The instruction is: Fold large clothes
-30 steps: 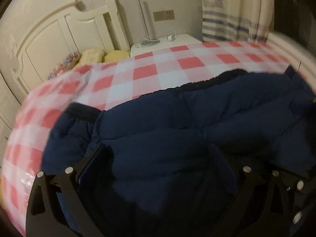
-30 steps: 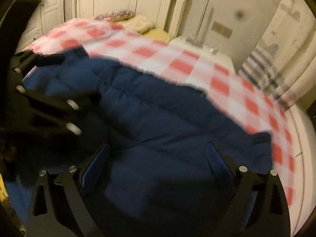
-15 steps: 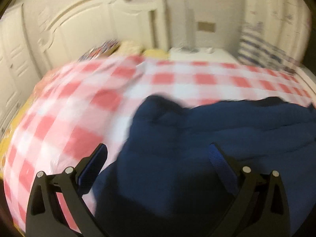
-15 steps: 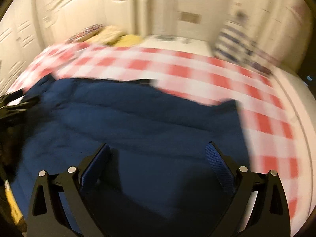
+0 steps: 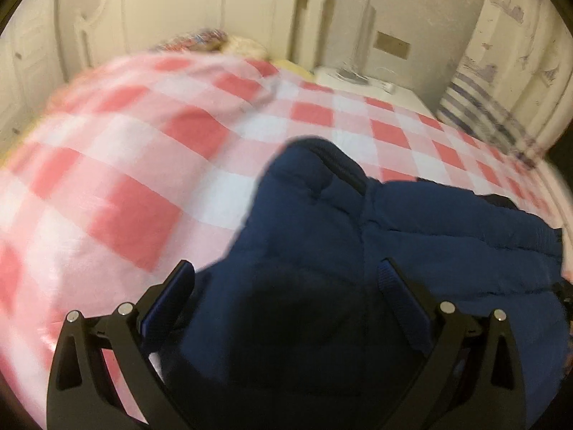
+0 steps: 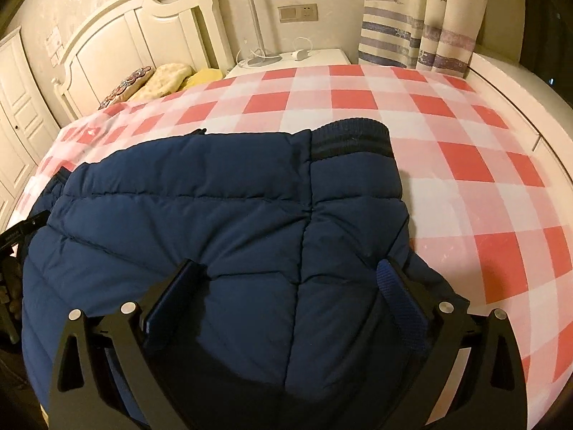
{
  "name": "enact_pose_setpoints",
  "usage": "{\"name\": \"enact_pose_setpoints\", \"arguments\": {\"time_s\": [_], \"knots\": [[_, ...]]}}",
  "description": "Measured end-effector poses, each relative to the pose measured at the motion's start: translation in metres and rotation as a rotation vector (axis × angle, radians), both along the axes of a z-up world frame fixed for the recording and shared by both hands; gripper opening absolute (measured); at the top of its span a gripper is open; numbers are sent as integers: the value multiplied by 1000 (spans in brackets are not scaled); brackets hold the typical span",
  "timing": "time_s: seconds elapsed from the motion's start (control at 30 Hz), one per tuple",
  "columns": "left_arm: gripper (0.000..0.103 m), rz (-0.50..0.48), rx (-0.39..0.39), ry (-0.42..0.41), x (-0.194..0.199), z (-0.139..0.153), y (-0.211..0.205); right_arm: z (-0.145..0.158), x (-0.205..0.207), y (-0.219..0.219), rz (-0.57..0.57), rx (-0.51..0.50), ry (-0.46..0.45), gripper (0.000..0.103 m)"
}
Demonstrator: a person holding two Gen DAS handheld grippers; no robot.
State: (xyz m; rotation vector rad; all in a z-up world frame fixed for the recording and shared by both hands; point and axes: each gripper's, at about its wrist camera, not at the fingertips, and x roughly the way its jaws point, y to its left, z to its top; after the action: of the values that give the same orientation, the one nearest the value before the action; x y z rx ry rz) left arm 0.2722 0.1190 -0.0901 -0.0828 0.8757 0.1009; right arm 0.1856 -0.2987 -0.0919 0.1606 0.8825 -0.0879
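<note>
On a bed (image 6: 465, 165) covered with a red-and-white checked sheet lies a navy quilted puffer jacket (image 6: 222, 222), folded into a thick bundle near the bed's near edge, with a ribbed dark cuff (image 6: 352, 139) at its far right corner. The right gripper (image 6: 290, 279) hovers just over the jacket's near right part, its two blue-padded fingers (image 6: 397, 290) spread wide with nothing between them. The left gripper (image 5: 286, 283) sits over the jacket's left end, fingers (image 5: 395, 290) likewise spread apart and holding nothing; this view is blurred. Behind the bed stand a cream headboard (image 6: 143, 32), pillows (image 6: 168, 75), a white nightstand (image 6: 315, 58) carrying a lamp base, and striped curtains (image 6: 415, 32)
</note>
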Motion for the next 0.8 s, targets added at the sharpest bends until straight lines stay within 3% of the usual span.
{"name": "enact_pose_setpoints", "arguments": {"time_s": [0.03,0.07,0.17,0.23,0.3,0.4,0.5,0.8], "knots": [[100,22,58,-43,-11,10,-7,5,-4,3,-17,-32,-10,95],[100,9,66,-75,-22,18,-13,11,-10,7,-36,-57,-25,95],[100,-111,39,-156,-52,43,-46,37,-33,26,-1,-83,-114,95],[101,-194,94,-199,-66,50,-79,54,-45,51,65,-129,-154,96],[101,-268,138,-195,-69,45,-105,62,-51,76,136,-173,-165,96],[101,-316,208,-97,-57,6,-135,49,-47,110,242,-209,-127,97],[101,-308,188,-120,-56,-7,-135,11,-31,119,262,-176,-52,98],[101,-317,159,-106,-57,-12,-130,5,-30,117,263,-125,-51,98]]}}
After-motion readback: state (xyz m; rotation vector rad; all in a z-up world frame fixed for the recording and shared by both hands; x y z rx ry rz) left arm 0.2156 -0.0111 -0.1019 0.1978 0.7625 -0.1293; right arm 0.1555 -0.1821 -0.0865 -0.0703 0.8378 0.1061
